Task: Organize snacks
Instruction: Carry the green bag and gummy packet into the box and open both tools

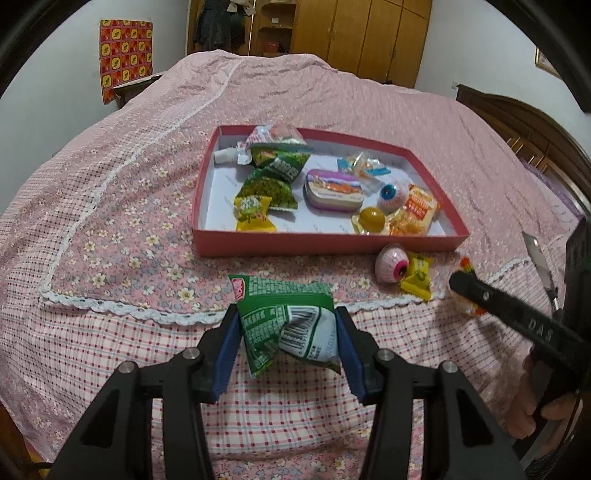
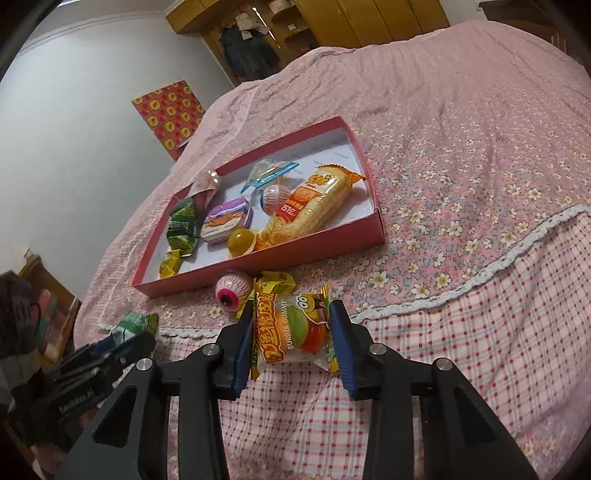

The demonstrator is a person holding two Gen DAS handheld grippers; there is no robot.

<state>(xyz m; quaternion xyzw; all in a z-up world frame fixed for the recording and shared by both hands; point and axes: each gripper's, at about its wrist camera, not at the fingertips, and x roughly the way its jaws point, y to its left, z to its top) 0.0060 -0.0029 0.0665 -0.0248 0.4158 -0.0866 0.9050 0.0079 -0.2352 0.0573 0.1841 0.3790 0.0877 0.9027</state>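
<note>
The left gripper (image 1: pixel 286 334) clamps a green packet (image 1: pixel 286 325) at lower centre; the right gripper (image 2: pixel 291 338) clamps a burger gummy (image 2: pixel 295 328). The red box (image 1: pixel 325 242) of snacks lies at mid-frame.

- Setting: a home bedroom.
- Large bed (image 1: pixel 332 103) filling the middle of both views, covered by a pink floral quilted bedspread with white lace trim (image 1: pixel 122 236) and a red-and-white checked border.
- Tall honey-coloured wooden wardrobe with panelled doors (image 1: pixel 373 33) against the far wall, open shelves at its left.
- Dark garments hanging on the wardrobe's left end (image 1: pixel 218 26).
- Dark carved wooden headboard (image 1: pixel 532 125), far right.
- Red-and-yellow patterned paper sheet (image 1: pixel 125 55) against the plain white wall, far left.
</note>
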